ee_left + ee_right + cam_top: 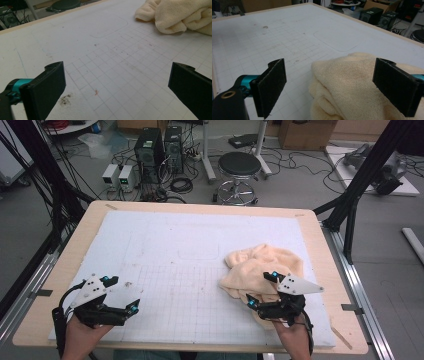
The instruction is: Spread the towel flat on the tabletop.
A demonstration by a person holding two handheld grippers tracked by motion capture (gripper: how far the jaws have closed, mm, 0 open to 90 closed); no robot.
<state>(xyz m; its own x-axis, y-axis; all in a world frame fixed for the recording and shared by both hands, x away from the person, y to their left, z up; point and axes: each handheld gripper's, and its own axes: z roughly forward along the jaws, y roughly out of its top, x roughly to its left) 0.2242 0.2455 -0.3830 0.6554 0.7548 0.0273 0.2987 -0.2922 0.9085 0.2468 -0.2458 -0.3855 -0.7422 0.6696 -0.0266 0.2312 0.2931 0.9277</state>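
Note:
A crumpled cream towel (262, 266) lies bunched on the right half of the white gridded mat (190, 245). My right gripper (261, 290) hovers over the towel's near edge, jaws wide apart; in the right gripper view the towel (352, 85) sits between and under the jaws, with no pad pressing on it. My left gripper (124, 295) rests open over bare mat at the near left, nothing between its jaws. From the left gripper view the towel (180, 15) lies far off at the upper right.
The mat covers a wooden table (320, 245) with a bare rim all around. Small dirt specks (65, 99) mark the grid near the left gripper. Beyond the far edge stand a stool (239, 167), computer towers (150, 150) and cables on the floor.

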